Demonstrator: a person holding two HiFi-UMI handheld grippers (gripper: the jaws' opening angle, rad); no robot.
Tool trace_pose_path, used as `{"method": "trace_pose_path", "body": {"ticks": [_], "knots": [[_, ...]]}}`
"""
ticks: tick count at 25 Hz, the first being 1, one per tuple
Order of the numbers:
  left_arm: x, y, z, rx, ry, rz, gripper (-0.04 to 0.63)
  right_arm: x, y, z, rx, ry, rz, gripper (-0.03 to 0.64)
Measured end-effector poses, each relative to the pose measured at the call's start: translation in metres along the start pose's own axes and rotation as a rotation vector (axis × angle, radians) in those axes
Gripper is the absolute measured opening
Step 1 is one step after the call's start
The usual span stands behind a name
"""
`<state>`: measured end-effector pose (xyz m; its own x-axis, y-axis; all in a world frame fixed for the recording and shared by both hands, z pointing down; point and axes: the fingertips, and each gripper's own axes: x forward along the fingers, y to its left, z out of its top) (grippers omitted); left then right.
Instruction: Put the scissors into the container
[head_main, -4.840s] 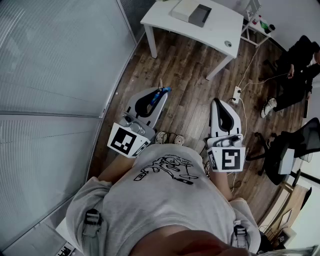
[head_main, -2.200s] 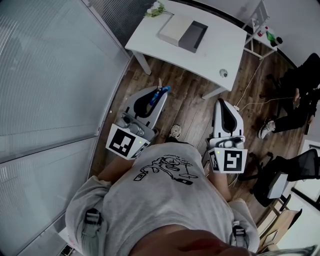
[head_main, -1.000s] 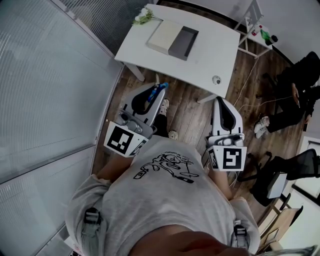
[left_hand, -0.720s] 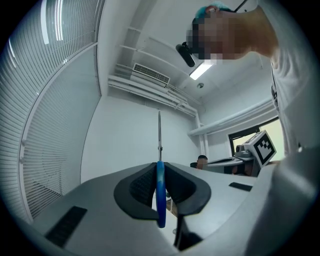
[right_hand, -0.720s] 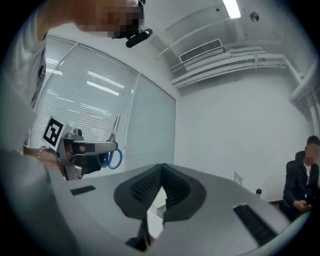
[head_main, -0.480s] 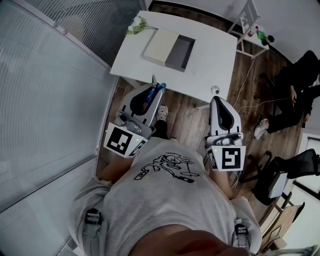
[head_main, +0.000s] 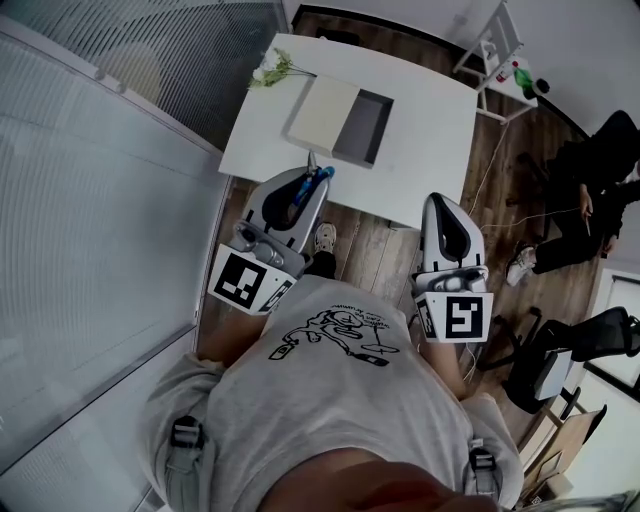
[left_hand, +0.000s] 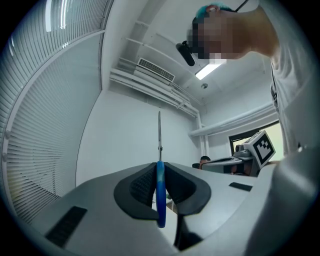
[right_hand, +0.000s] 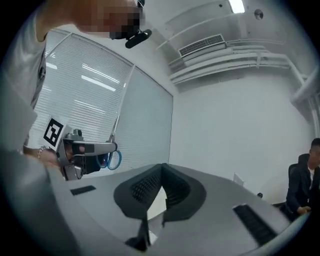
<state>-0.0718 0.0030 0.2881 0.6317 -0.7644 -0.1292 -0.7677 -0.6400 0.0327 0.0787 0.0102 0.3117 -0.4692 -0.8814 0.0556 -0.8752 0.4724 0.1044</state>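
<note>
Left tool (left_hand: 159, 175) clamping scissors (left_hand: 159, 134), white table (head_main: 432, 100) ahead, container (head_main: 361, 128) on it

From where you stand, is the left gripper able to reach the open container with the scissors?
Probably yes: the left gripper holds the scissors at the table edge; the container lies open, nothing between.

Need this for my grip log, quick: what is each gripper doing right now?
Left gripper: closed on the blue-handled metal scissors, blades sticking out past the jaws.
Right gripper: closed, nothing between its jaws.
</note>
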Motion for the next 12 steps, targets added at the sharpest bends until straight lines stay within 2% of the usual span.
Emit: {"method": "trace_pose_path", "body": {"ticks": [12], "knots": [[0.042,0.072,0.0,-0.016,0.005,-0.037,0.049,0.082,-0.008,0.012,-0.01,0.002,-0.018,0.006]]}}
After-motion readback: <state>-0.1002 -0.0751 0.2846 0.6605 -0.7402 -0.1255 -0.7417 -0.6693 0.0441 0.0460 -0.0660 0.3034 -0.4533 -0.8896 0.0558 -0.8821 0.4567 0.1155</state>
